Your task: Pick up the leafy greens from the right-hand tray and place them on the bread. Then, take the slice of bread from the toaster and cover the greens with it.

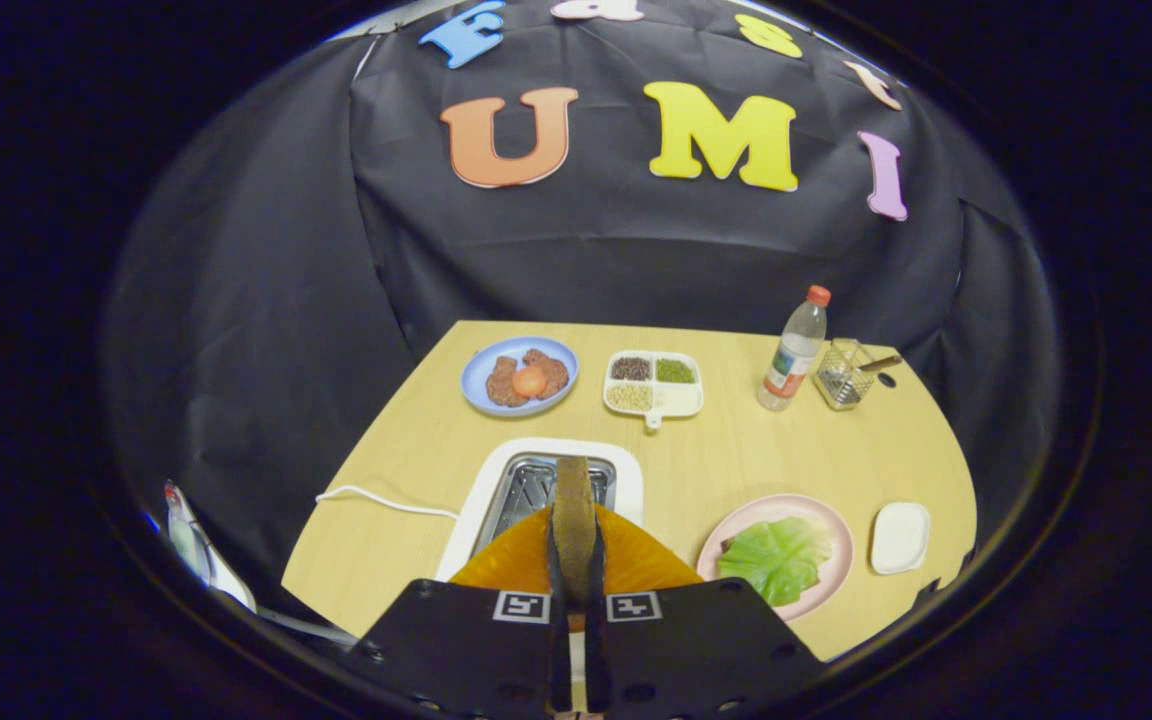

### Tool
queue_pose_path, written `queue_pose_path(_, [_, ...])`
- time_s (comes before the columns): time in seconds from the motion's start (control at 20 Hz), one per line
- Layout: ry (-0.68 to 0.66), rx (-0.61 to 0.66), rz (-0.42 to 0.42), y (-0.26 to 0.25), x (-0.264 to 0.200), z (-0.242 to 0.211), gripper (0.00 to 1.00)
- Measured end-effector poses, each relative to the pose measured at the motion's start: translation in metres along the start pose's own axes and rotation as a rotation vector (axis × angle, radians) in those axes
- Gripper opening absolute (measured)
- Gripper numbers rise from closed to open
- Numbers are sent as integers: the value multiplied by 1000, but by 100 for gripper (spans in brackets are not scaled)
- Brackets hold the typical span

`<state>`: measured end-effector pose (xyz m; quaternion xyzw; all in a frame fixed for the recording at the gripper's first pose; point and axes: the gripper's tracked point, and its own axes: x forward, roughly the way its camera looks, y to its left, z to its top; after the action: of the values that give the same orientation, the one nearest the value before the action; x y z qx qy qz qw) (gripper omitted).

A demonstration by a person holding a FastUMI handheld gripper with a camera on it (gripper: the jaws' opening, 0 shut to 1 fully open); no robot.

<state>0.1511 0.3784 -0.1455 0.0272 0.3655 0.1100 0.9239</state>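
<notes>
A brown slice of bread stands edge-on between my fingers, with the gripper shut on it. It hangs just above the metal slot of the white toaster, which lies right ahead. An orange rounded thing shows under the fingers on both sides; I cannot tell what it is. To the right of the fingers a leafy green lies flat on a pink plate. What is beneath the leaf is hidden.
A small white dish sits right of the pink plate. Farther back stand a blue plate with meat patties and a tomato, a white divided tray of grains, a bottle and a wire basket. A white cable runs left from the toaster.
</notes>
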Motion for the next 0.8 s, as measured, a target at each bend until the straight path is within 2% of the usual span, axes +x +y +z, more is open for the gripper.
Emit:
queue_pose_path(0.45, [-155, 35, 57, -10, -99, 67, 5])
queue_pose_path(0.65, [-184, 52, 55, -40, -120, 82, 5])
queue_pose_path(0.8, [-198, 81, 23, -79, -112, 80, 5])
